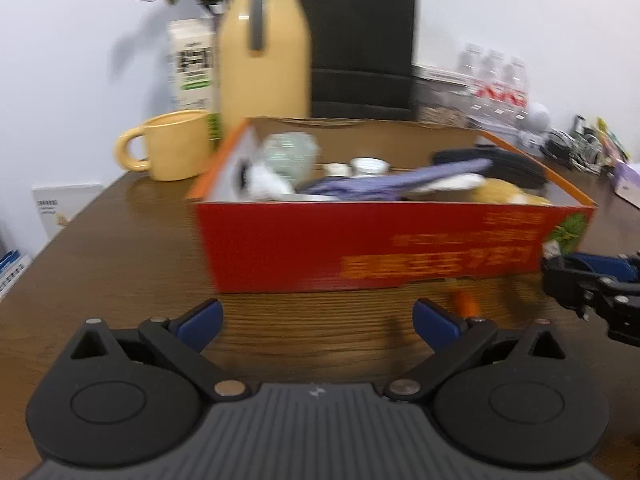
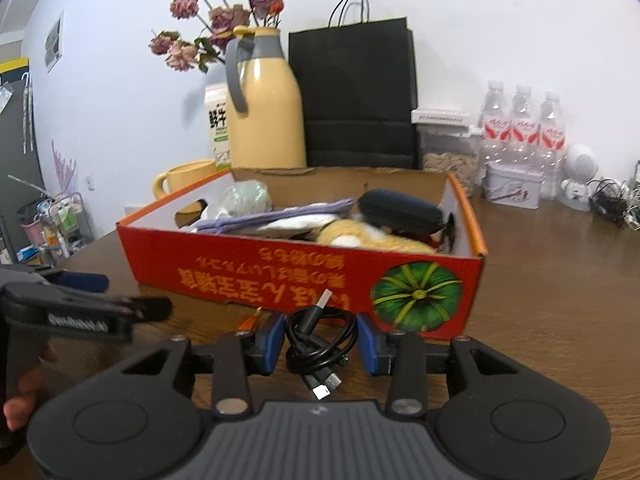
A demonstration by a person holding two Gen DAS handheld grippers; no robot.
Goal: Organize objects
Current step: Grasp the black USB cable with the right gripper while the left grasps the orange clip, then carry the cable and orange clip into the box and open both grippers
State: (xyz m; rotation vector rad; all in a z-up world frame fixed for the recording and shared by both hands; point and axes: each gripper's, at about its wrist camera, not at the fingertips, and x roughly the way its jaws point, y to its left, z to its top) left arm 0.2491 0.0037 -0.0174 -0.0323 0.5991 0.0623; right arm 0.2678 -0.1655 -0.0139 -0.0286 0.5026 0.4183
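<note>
A red cardboard box (image 1: 360,248) (image 2: 248,268) stands on the brown wooden table (image 1: 120,272) and holds several items: a dark case (image 2: 400,210), purple cloth (image 2: 280,216), a yellow soft thing (image 2: 372,236). A coiled black USB cable (image 2: 320,338) lies on the table in front of the box, between my right gripper's (image 2: 320,344) blue pads; the jaws stand open around it, not touching. My left gripper (image 1: 318,322) is wide open and empty before the box. A small orange object (image 1: 466,304) (image 2: 250,320) lies near the box.
Behind the box stand a yellow mug (image 1: 172,146), a yellow thermos jug (image 2: 264,112), a milk carton (image 2: 218,128), dried flowers (image 2: 216,12), a black paper bag (image 2: 356,92), water bottles (image 2: 524,128), a tin (image 2: 512,186) and tangled cables (image 2: 608,200).
</note>
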